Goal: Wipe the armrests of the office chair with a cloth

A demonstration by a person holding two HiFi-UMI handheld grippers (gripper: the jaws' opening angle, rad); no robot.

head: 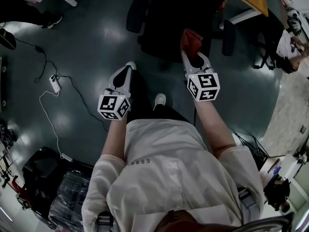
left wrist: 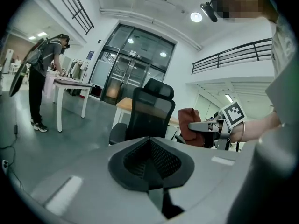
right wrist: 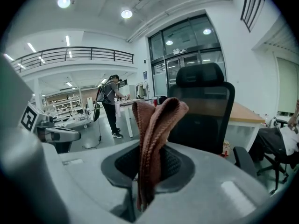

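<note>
The right gripper (head: pixel 189 56) is clamping a folded brown cloth (head: pixel 192 38), holding it upright in front of the office chair (head: pixel 169 28), clear of its armrests (head: pixel 228 36). The left gripper (head: pixel 124 74) is hanging alongside, jaws together, empty.

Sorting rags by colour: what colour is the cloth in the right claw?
It is a reddish-brown ribbed fabric cloth, clearest in the right gripper view.

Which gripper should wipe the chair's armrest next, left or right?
Right, probably. The right gripper is shut on the brown cloth and hangs close to an armrest of the office chair. The left gripper is shut on nothing and sits farther back.
</note>
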